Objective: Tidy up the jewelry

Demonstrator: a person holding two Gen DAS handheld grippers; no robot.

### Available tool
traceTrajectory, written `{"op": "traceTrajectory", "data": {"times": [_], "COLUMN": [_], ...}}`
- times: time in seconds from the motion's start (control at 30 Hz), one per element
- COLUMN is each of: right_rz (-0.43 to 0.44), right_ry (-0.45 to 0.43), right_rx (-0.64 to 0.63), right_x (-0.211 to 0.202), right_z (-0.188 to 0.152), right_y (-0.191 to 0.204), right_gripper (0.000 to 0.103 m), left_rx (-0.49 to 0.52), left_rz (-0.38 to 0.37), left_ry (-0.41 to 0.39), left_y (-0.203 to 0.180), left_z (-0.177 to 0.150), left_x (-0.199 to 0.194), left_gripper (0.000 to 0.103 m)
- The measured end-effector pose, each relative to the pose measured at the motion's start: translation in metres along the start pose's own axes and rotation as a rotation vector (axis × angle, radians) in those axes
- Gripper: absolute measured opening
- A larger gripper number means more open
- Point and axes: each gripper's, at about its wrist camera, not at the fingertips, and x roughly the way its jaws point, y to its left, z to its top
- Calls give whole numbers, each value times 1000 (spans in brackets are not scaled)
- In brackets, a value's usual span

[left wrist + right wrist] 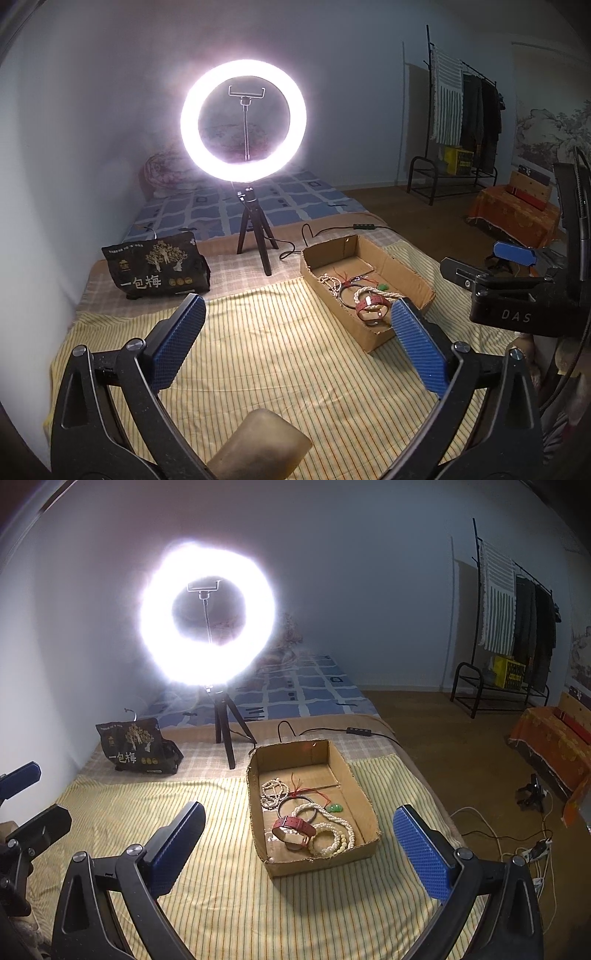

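Note:
A shallow cardboard box (365, 812) sits on the striped yellow cloth (221, 886); it also shows in the left wrist view (406, 269). Inside lie a red-strapped watch (293, 827), pearl bead strands (334, 840), a dark bangle (286, 803), a white bead string (271, 794), a green pendant (335, 807) and red cord. My right gripper (299, 838) is open and empty, hovering just in front of the box. My left gripper (297, 338) is open and empty, to the box's left. The right gripper's body (517, 291) shows at the right of the left view.
A lit ring light on a black tripod (225, 734) stands behind the box with its cable (354, 732) trailing right. A black printed bag (138, 751) lies at the back left. A clothes rack (517, 635) and cables on the floor (532, 845) are to the right.

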Motion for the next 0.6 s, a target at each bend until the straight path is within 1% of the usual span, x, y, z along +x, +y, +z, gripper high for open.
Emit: {"op": "traceTrajectory", "data": {"times": [0.23, 0.6], "right_rz": [-6, -10], "right_ry": [8, 11], "right_rx": [8, 17], "right_x": [1, 0], "right_z": [-2, -2], "right_y": [-5, -12], "right_gripper": [103, 103], "left_rx": [-13, 1], "left_rz": [-1, -7], "left_ry": [19, 29], "left_y": [0, -6], "left_z": [-1, -2], "left_x": [3, 5], "left_gripper": [103, 103]}}
